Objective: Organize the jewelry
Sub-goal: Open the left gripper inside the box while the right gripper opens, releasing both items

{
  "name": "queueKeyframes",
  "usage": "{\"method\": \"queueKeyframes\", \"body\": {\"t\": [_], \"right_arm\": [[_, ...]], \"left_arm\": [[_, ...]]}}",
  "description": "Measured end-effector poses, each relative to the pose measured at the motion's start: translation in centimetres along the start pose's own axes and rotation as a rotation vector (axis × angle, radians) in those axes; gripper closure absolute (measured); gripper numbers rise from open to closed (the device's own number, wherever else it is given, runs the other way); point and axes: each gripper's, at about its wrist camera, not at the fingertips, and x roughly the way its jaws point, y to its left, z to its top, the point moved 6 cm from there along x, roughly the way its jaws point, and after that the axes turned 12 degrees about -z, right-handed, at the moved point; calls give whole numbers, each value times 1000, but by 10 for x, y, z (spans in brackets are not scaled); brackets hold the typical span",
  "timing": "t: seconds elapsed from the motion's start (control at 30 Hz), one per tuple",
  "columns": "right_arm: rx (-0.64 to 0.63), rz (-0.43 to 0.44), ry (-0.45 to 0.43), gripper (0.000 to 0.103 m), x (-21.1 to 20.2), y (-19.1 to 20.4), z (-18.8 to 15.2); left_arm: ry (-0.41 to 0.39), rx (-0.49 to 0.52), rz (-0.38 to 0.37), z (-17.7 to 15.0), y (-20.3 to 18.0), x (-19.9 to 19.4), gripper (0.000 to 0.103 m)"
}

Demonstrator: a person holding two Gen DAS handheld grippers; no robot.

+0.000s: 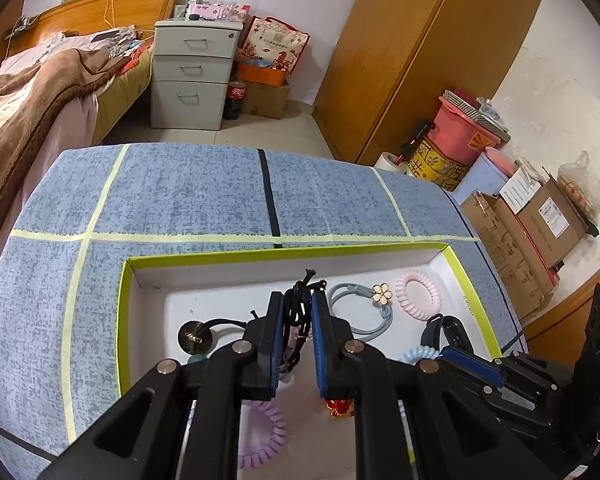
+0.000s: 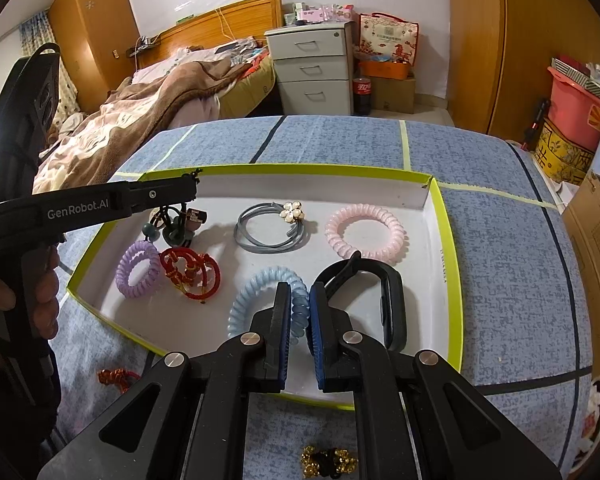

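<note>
"GenRobot.AI" stands in pale letters on the black arm of the left claw (image 2: pixel 180 196), read in the right wrist view. The dark cola bottle (image 2: pixel 363 94) on the floor by the drawer cabinet wears a red label with white script, too small to read. Printing on the cardboard boxes (image 1: pixel 548 216) and the red-patterned bag (image 1: pixel 278 44) is illegible

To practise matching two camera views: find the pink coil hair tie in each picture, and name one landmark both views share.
Left wrist view: the pink coil tie lies in the tray's far right corner, right of the flower tie.
Right wrist view: the same tie lies in the tray's far right part, beyond the black band.
Shared landmark: the tray with its lime-green rim.
</note>
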Motion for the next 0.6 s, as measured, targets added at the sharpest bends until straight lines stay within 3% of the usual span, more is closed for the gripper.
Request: {"method": "queueKeyframes", "body": {"t": [0.1, 0.2, 0.6], "right_arm": [[4, 1, 1, 93, 0, 0, 2], [3, 0, 1, 93, 0, 0, 2], [15, -11, -2, 82, -1, -4, 3]], "left_arm": [[2, -8, -2, 0, 0, 2, 83], [-2, -9, -5, 0, -1, 0, 70], [-10, 4, 5, -7, -5, -11, 68]]}}
